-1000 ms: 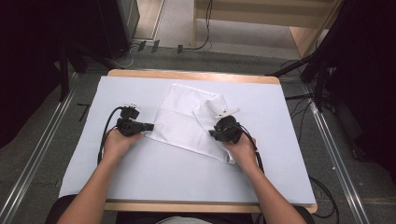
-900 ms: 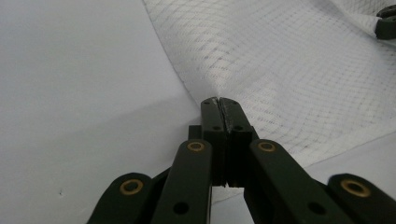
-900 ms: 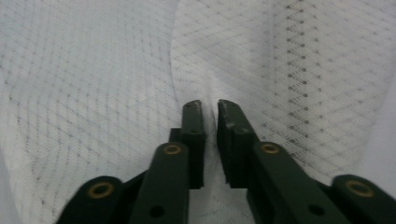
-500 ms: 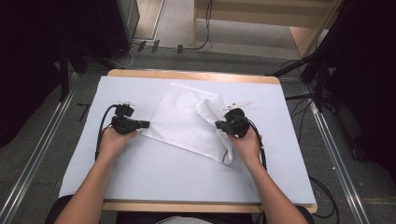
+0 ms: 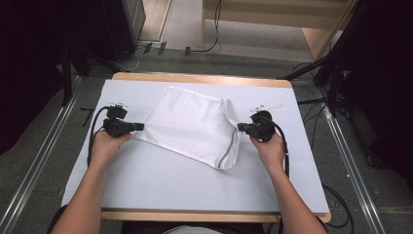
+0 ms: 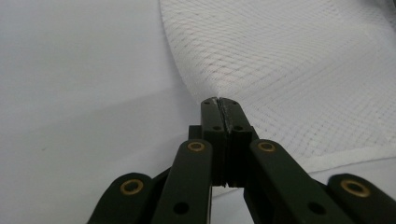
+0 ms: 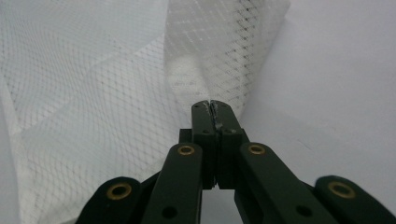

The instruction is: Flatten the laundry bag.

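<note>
Mesh bag lies mid-table, nearer the far edge; left gripper is clamped on its left corner, right gripper pinching its right edge.

Wood-edged table w/ white cover sheet — mesh bag lying on it.

No readable text, label, brand or number on anything in view.
</note>
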Available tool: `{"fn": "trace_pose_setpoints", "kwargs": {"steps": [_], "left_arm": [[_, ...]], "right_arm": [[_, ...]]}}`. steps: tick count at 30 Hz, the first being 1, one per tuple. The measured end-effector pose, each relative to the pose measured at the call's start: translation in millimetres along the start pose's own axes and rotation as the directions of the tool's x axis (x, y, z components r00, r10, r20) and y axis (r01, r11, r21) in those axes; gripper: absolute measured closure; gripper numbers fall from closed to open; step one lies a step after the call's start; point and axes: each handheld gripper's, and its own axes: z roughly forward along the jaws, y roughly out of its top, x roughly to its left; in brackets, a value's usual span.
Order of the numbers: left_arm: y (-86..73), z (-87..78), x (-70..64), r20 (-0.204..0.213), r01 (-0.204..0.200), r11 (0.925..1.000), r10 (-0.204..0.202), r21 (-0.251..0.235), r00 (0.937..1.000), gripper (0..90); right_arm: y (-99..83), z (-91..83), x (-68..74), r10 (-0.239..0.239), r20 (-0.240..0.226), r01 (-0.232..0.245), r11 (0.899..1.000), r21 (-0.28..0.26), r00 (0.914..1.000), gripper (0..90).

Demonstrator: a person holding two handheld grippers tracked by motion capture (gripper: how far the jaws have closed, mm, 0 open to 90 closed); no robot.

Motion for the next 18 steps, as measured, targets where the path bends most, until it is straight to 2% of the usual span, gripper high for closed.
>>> {"fn": "trace_pose_setpoints", "kwargs": {"steps": [5, 14, 18], "left_arm": [[1.3, -0.9, 8.8, -0.033, 0.005, 0.9999, -0.005, 0.01, 0.9995, 90.0], [1.8, 6.9, 18.8, -0.022, 0.041, 0.9991, -0.041, 0.011, 0.9989, 90.0], [1.9, 7.2, 20.4, -0.014, 0.049, 0.9988, -0.049, 0.004, 0.9987, 90.0]], "right_arm": [[-3.9, 4.1, 0.1, 0.008, -0.004, -0.008, 1.0, 0.025, 1.0, 90.0], [-11.2, 15.4, -0.2, 0.007, 0.024, -0.009, 0.996, 0.084, 0.9997, 89.4], [-12.6, 13.2, -3.6, 0.021, 0.031, -0.024, 0.996, 0.083, 0.9993, 88.5]]}}
